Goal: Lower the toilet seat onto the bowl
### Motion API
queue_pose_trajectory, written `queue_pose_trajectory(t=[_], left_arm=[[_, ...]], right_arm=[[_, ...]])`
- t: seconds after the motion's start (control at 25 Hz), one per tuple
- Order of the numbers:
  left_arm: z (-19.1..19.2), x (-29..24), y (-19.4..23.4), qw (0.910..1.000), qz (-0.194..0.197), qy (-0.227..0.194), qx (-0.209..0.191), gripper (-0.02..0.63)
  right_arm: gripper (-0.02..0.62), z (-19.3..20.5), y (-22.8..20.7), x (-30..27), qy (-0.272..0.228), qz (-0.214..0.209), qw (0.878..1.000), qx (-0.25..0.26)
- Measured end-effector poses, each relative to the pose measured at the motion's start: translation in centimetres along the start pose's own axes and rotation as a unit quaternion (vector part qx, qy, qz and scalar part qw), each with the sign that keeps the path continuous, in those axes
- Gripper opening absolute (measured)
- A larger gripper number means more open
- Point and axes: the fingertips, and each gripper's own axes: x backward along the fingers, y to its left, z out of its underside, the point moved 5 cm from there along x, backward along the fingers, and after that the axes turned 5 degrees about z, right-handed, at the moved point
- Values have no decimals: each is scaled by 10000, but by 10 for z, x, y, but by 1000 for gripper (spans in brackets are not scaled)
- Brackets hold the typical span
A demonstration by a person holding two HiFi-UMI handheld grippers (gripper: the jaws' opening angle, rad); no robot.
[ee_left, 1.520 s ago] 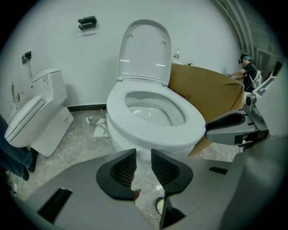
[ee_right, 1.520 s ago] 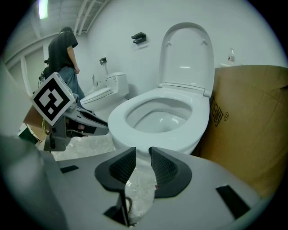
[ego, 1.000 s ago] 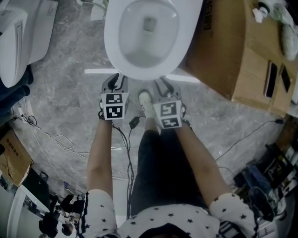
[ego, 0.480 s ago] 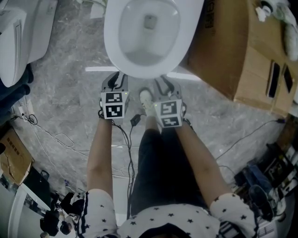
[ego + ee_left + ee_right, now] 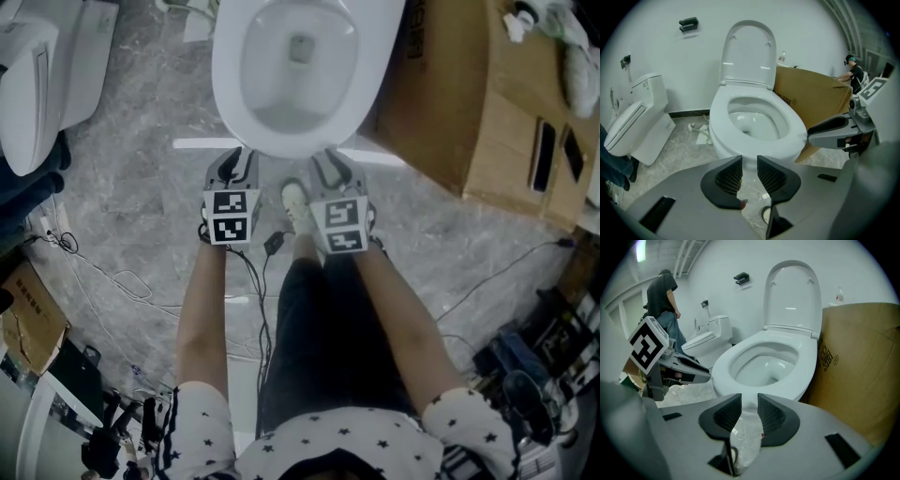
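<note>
Toilets (image 5: 721,115) (image 5: 640,119) two; tongs (image 5: 234,159) (image 5: 330,161) two, both parted.

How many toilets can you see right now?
2. The lid-up toilet stands centre, beside the cardboard box; the closed toilet stands to its left. More may lie out of frame.

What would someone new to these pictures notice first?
A white toilet dominates the middle, its lid standing upright. The left gripper and right gripper hover side by side, open and empty, just before its front rim. A big cardboard box stands close on its right.
</note>
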Motion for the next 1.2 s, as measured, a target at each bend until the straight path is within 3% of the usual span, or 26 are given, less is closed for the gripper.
queue_pose_trajectory(t=[0.24, 0.64, 1.2], left_arm=[[-29, 22, -12, 9993, -21, -340, 142, 97], [-86, 88, -32, 9892, 27, -1073, 1003, 82], [-137, 174, -58, 9824, 61, -1453, 1177, 26]], right_arm=[[115, -26, -8, 19, -188, 69, 9998, 42], [106, -77, -9, 80, -583, 9, 9981, 191], [81, -141, -9, 166, -1073, -24, 9931, 481]])
